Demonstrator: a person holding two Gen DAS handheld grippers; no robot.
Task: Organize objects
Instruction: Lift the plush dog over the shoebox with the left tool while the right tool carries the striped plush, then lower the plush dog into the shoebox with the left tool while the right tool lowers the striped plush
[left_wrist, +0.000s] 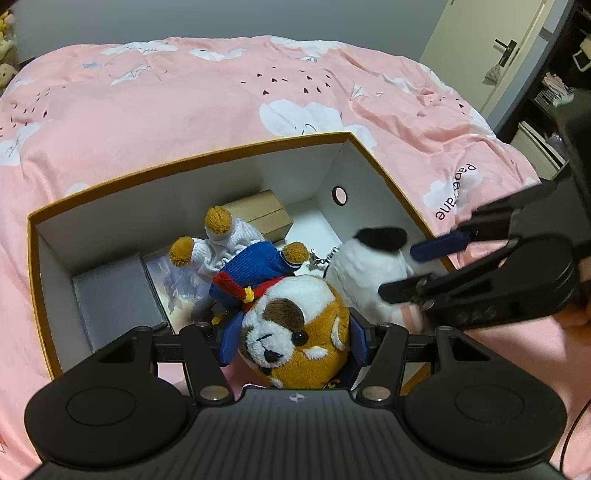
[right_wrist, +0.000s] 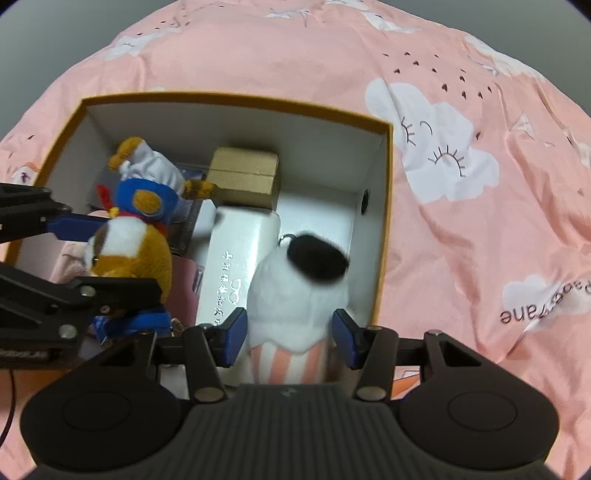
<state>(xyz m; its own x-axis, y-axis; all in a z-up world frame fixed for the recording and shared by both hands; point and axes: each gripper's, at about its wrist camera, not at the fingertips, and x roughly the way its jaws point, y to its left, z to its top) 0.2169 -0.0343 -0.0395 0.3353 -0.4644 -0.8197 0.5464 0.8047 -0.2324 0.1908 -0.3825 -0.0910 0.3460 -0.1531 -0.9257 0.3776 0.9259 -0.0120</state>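
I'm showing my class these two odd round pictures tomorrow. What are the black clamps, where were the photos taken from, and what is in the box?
Each picture comes from a wide-angle camera on a handheld two-finger clamp, looking along its fingers. The left gripper holds an orange-and-white plush dog. The right gripper straddles a white plush, its jaws opening. Both reach into an open box on a pink bedspread, which also holds a small cardboard box and a grey case.

A bed covered by a pink cloud-print quilt (left_wrist: 221, 103) carries an open orange-rimmed box (left_wrist: 258, 142) directly on it.
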